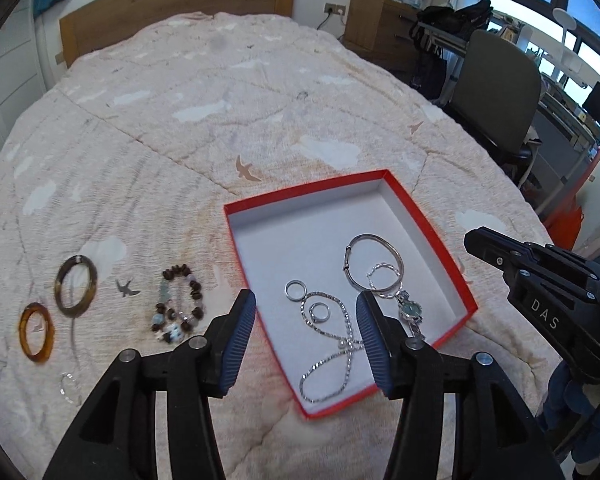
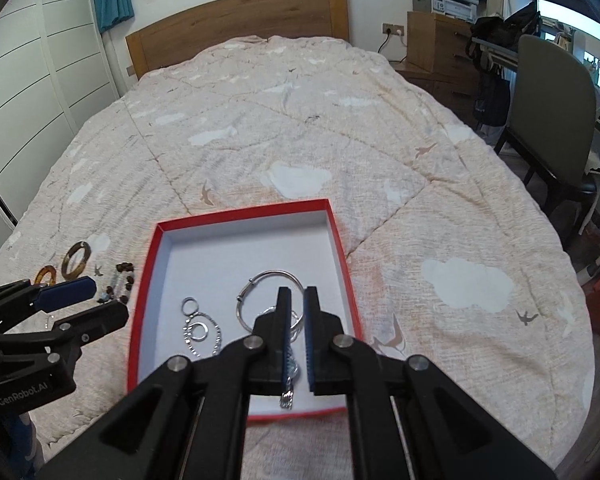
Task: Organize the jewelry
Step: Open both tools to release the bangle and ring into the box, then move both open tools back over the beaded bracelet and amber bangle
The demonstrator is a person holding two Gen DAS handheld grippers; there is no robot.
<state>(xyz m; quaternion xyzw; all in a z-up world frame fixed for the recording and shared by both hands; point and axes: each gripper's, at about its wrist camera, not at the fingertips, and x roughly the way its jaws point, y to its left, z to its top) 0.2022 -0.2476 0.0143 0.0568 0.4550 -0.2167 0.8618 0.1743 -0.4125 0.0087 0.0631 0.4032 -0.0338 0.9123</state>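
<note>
The left gripper (image 1: pixel 306 316) gapes wide, its ribbed blue pads (image 1: pixel 242 336) empty above the near rim of the red cardboard box (image 1: pixel 428 232). The right gripper (image 2: pixel 298 334) is nearly closed, and whether it pinches the small silver watch (image 2: pixel 290 376) between its pads is unclear. On the box's white floor lie a smooth silver bangle (image 1: pixel 374 258), two plain rings (image 1: pixel 295 290) and a looped chain (image 1: pixel 332 344). At nine o'clock, on the crinkled bedspread (image 1: pixel 220 120), rest a beaded bracelet (image 1: pixel 178 304) and two amber hoops (image 1: pixel 76 290).

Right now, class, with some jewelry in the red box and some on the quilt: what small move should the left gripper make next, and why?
Probably swing the open left gripper leftward toward the beaded bracelet. It lies on the quilt just outside the red box, the nearest piece not yet boxed, and the gripper holds nothing.
</note>
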